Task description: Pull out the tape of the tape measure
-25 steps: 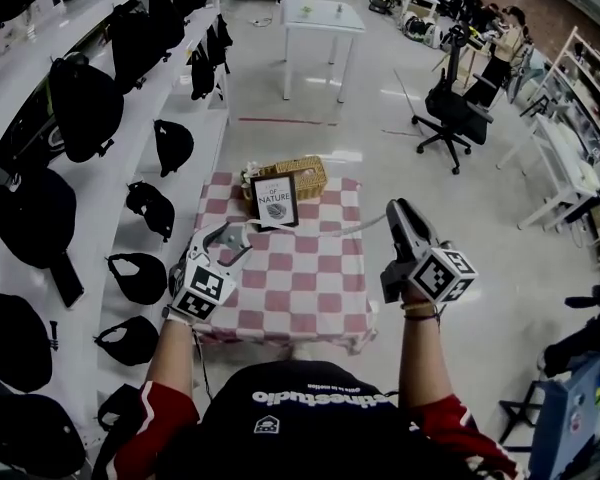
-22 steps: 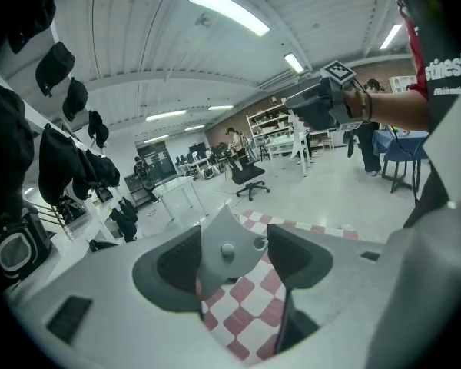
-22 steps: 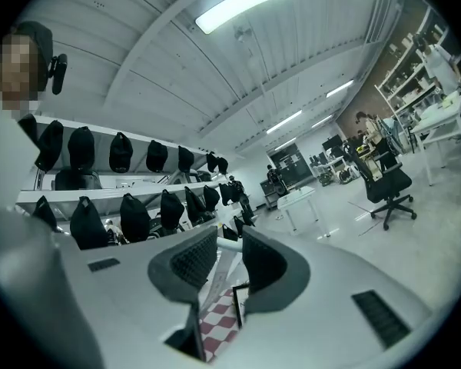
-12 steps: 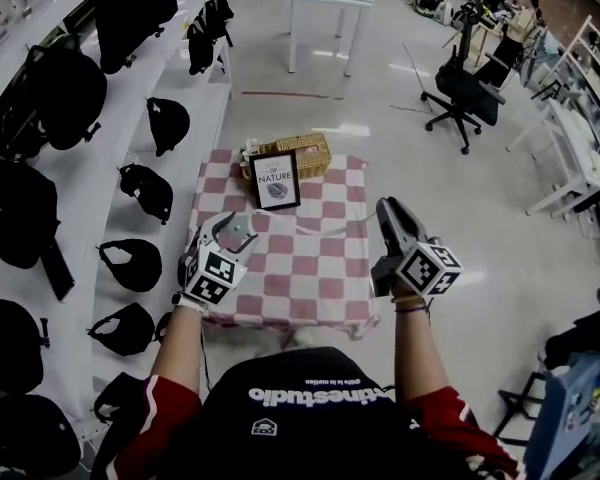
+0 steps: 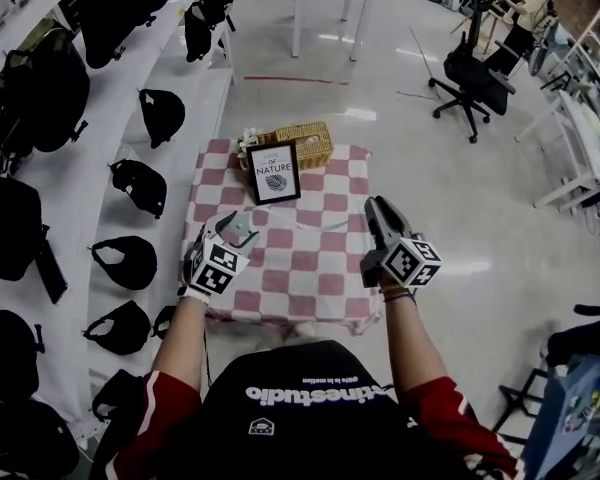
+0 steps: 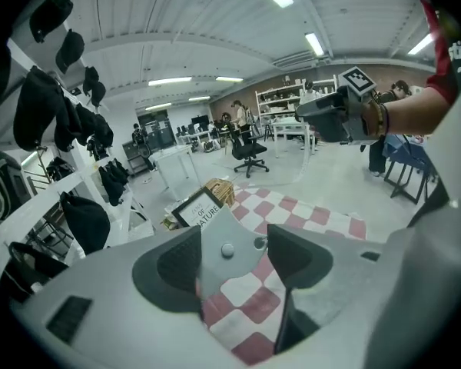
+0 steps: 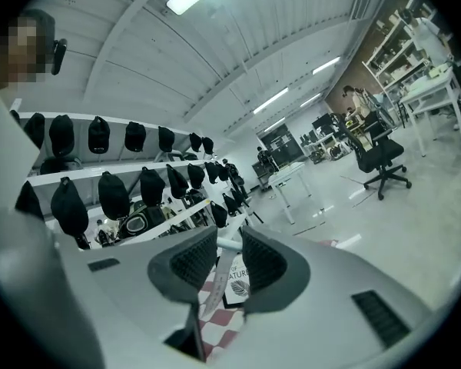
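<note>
Both grippers have dropped closer to the table since the earlier shot, and they're about as far apart as they were then.

The left gripper point(image 5: 232, 236) sits over the near left corner of the pink-and-white checkered tablecloth point(image 5: 310, 273). Its fingers are clamped on the pale grey flat tape measure case point(image 6: 224, 256). A thin white tape point(image 7: 217, 277) runs from it across the cloth towards the right gripper point(image 5: 378, 210), which sits by the right edge. That one's pads look pinched on the tape's free end, with the strip running down between them.

So I'd say the pull-out is already well along and this is the stretch-and-hold part. The next move probably needs the case gripped hard while the right side draws away in a straight line. A soft tape like this will likely sag or slip if the pinch loosens.

On the left there's a white shelf unit with black caps and bags point(image 5: 140, 183) beside the table's left edge, so there isn't much elbow room that way. The black-framed sign point(image 5: 274, 173) and the woven wicker basket point(image 5: 305, 140) stand at the far edge, beyond the tape's line, so they shouldn't get in the way. A black office chair point(image 5: 477, 73) is well off to the right.
</note>
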